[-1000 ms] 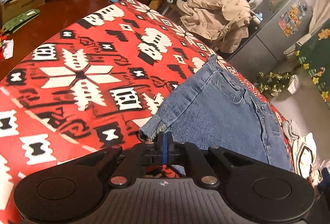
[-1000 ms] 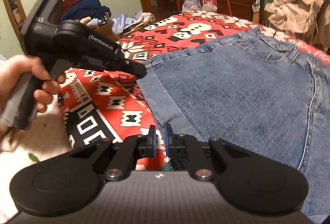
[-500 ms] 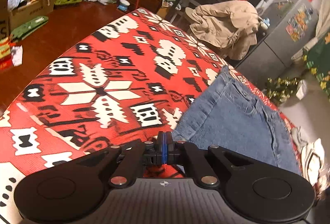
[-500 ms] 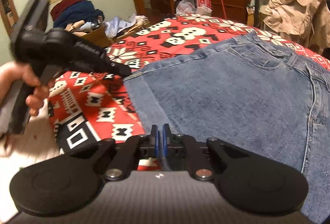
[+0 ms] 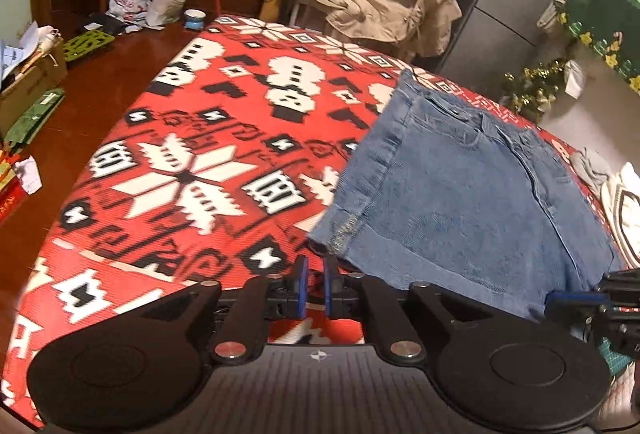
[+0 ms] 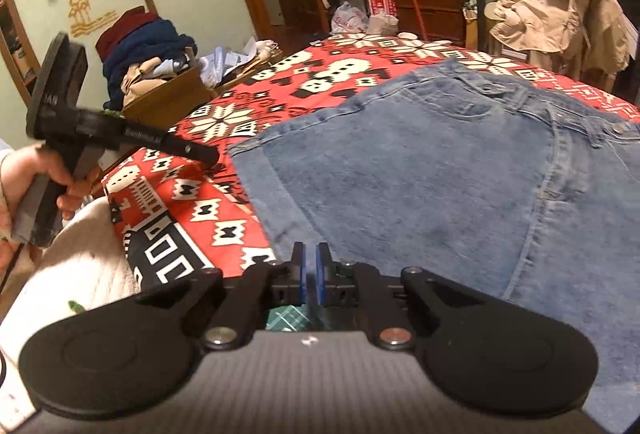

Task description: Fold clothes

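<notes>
Our left gripper [image 5: 313, 276] has just been opening; its blue pads [image 5: 301, 274] now stand slightly apart with nothing between them, only red cloth showing in the gap. The folded blue denim garment [image 5: 460, 202] lies flat on the red, black and white patterned tablecloth [image 5: 192, 170], just ahead and to the right of these fingertips, its frayed near corner almost at the right pad. Our right gripper [image 6: 310, 276] has its pads pressed nearly together, and no denim is between them; the denim's near edge spreads ahead and to its right. From the right wrist camera the left tool sits off to the left, beside the garment's left edge, in a hand [image 6: 44, 174].

We judge the fold set down and released. The risk from here: the loose corner by the left pads could snag as we pull away, dragging the layer open. The tablecloth itself is bunched near the table edge, so a careless sweep could shift cloth and garment together.
</notes>
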`<control>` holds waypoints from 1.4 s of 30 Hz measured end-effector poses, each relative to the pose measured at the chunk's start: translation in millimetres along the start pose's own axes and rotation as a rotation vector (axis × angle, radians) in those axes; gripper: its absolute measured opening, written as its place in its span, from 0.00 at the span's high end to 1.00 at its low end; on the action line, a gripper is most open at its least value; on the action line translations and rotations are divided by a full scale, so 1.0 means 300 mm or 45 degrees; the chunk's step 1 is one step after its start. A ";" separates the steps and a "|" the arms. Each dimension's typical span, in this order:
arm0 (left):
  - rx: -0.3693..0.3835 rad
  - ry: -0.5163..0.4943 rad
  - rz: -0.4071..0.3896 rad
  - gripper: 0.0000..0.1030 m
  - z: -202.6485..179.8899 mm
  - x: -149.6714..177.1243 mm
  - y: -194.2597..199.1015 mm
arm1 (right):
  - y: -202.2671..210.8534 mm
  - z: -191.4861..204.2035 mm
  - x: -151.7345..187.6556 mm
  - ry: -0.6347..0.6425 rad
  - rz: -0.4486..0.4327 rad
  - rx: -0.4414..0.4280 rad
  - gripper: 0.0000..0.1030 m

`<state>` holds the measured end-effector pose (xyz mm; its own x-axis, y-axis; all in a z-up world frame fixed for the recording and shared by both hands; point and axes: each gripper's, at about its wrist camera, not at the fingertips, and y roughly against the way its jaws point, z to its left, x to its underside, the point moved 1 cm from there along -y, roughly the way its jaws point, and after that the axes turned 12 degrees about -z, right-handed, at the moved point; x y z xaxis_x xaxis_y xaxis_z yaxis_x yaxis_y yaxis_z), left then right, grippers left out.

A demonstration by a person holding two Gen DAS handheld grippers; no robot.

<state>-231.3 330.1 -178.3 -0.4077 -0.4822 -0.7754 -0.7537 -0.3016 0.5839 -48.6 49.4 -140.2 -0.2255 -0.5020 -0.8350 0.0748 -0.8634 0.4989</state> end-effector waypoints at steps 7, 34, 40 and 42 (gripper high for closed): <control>-0.021 -0.013 -0.051 0.91 -0.022 -0.026 0.009 | 0.044 -0.020 0.004 0.008 -0.009 0.045 0.94; 0.071 -0.001 -0.085 0.76 -0.133 -0.068 0.027 | 0.065 -0.004 0.088 0.064 0.084 0.095 0.90; 0.219 -0.050 -0.060 0.76 -0.278 -0.054 0.020 | 0.174 -0.032 0.055 0.010 -0.008 0.116 0.91; 0.296 -0.053 -0.034 0.76 -0.339 -0.039 0.002 | 0.213 -0.065 0.029 -0.009 -0.048 0.165 0.91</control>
<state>-174.5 251.8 -144.4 -0.4033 -0.4409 -0.8018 -0.8610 -0.1140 0.4957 -26.9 -11.3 -120.1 -0.2326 -0.4686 -0.8522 -0.0595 -0.8678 0.4934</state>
